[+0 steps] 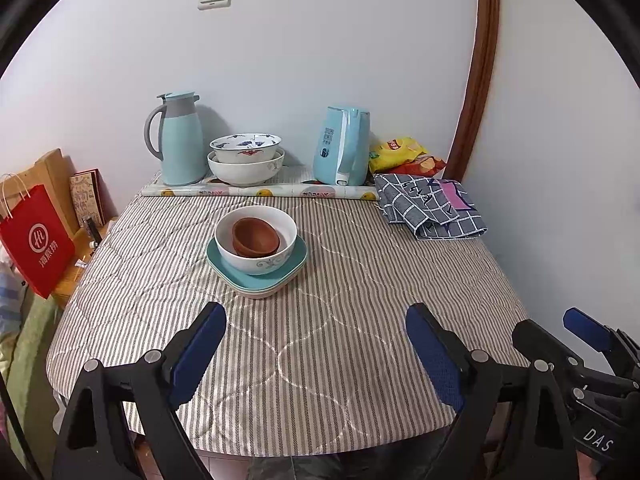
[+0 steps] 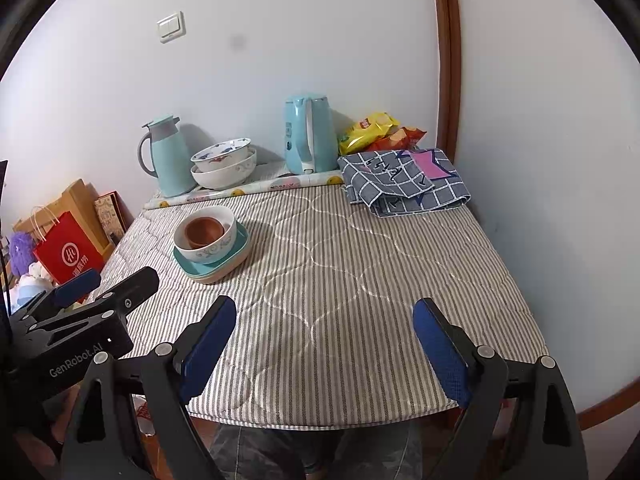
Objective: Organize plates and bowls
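The right gripper (image 1: 560,340) is showing the white letters "DAS" on its black body, cut off at the frame edge. The left gripper (image 2: 108,280) is carrying "GenRobot.AI" in pale print. The red paper bag (image 1: 36,240) is bearing a white round logo above Chinese characters too small to read.

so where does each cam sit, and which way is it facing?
Left wrist: on the left gripper, angled down over the striped quilted table toward the wall; its own open fingers show, right gripper at right edge.
Right wrist: on the right gripper, same heading; open fingers, left gripper at left edge.
Shared: white bowl holding brown bowls on teal square plates.
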